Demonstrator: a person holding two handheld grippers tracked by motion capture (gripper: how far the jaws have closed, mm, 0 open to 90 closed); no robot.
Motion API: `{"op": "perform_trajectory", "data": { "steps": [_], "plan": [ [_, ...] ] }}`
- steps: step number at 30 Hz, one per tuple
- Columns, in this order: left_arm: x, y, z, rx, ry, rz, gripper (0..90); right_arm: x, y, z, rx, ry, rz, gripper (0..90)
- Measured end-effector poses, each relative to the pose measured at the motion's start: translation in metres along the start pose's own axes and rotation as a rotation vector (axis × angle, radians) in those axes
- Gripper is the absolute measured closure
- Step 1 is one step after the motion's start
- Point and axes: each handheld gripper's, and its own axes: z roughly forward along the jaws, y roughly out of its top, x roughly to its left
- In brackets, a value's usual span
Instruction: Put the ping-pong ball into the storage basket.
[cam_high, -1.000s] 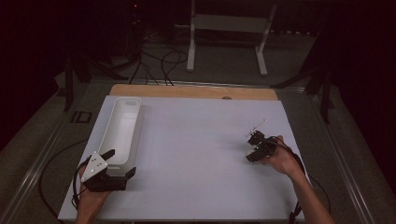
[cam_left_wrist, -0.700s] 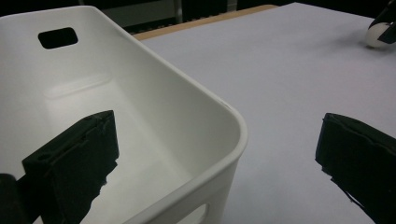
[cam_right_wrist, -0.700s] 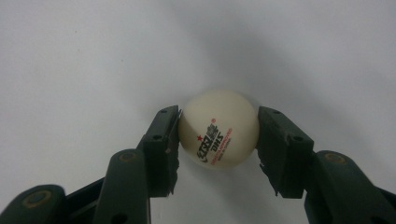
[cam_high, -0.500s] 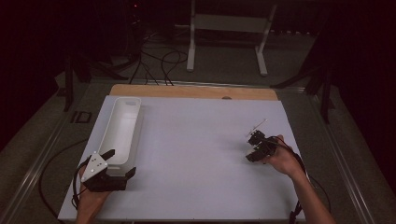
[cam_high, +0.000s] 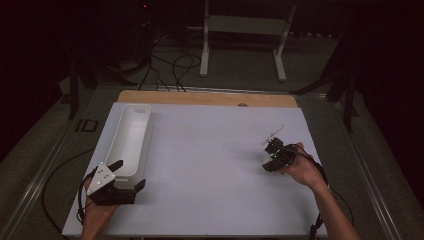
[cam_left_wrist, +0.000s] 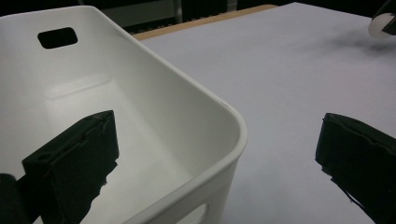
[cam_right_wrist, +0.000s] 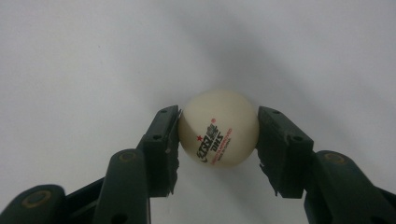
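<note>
- Your right gripper (cam_right_wrist: 218, 135) has its jaws pinched on the table tennis ball (cam_right_wrist: 218, 128), one pad on each side at its widest line.
- That ball looks feather-light, hollow and smooth: I judge it will squirt out if you squeeze off-centre, so hold across the middle, gently.
- From above, the right gripper (cam_high: 276, 152) sits near the right edge of the white table (cam_high: 210, 165), your right hand (cam_high: 302, 170) angled inward behind it.
- Your left gripper (cam_high: 117, 182) is at the front-left corner, jaws spread wide astride the near wall of the white plastic bin (cam_left_wrist: 154, 116), one jaw inside, one outside.
- The bin (cam_high: 131, 140) runs along the left edge.
</note>
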Motion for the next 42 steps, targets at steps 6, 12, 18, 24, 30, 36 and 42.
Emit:
{"op": "perform_trajectory", "data": {
  "steps": [6,12,18,24,30,36,42],
  "plan": [
    [0.000,0.000,0.000,-0.001,0.000,0.000,0.0,0.004,0.004,-0.005,-0.005,-0.001,-0.014,49.8],
    [0.000,0.000,0.000,-0.001,-0.001,0.000,0.0,0.005,0.007,-0.008,-0.009,-0.002,-0.014,49.8],
    [0.000,0.000,0.000,0.000,-0.002,0.000,0.0,0.006,0.010,-0.013,-0.017,-0.004,-0.023,49.9],
    [0.000,0.000,0.000,-0.001,-0.002,0.000,0.1,0.008,0.014,-0.018,-0.025,-0.009,-0.025,49.9],
    [0.000,0.000,0.000,-0.001,-0.003,0.000,0.0,0.007,0.016,-0.024,-0.033,-0.012,-0.029,49.9],
    [0.000,0.000,0.000,-0.001,-0.003,0.000,0.0,0.007,0.019,-0.030,-0.046,-0.004,-0.025,49.9],
    [0.000,0.000,0.000,-0.001,-0.003,0.001,0.0,0.007,0.022,-0.034,-0.053,-0.008,-0.034,49.9]
  ]
}}
